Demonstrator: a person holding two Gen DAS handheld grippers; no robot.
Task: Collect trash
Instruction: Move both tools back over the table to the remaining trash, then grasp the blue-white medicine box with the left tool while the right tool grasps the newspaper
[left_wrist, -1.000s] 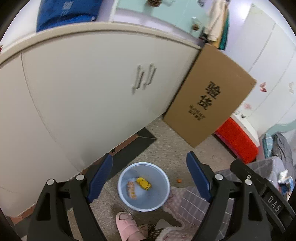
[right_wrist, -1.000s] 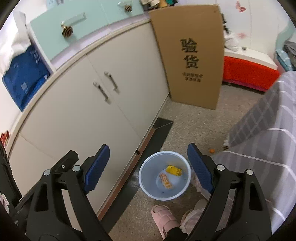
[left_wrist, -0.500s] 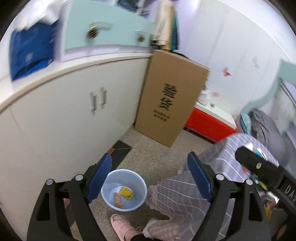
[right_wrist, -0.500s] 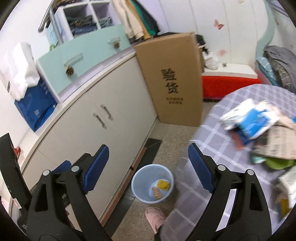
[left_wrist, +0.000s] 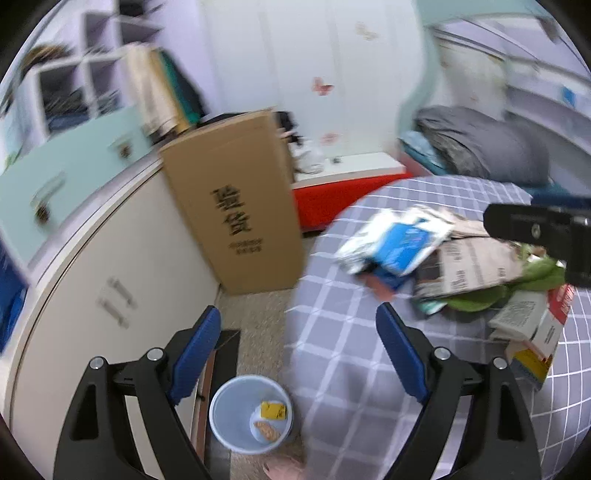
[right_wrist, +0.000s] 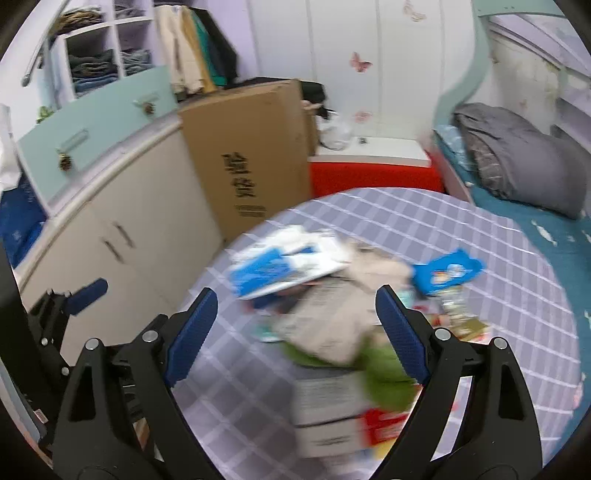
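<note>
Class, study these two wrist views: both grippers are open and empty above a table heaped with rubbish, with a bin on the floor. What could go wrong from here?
1. The trash pile is loosely stacked; tugging one piece could topple others.
2. The blue-and-white packet lies near the table edge and could slide off.
3. The bin sits low beside the table, so drops may miss it.

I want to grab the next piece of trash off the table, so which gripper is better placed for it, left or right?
Right, probably. The right gripper has open, empty jaws framing the trash pile on the table. The left gripper, also open, looks at the blue bin and table edge, pile off to its side.
</note>
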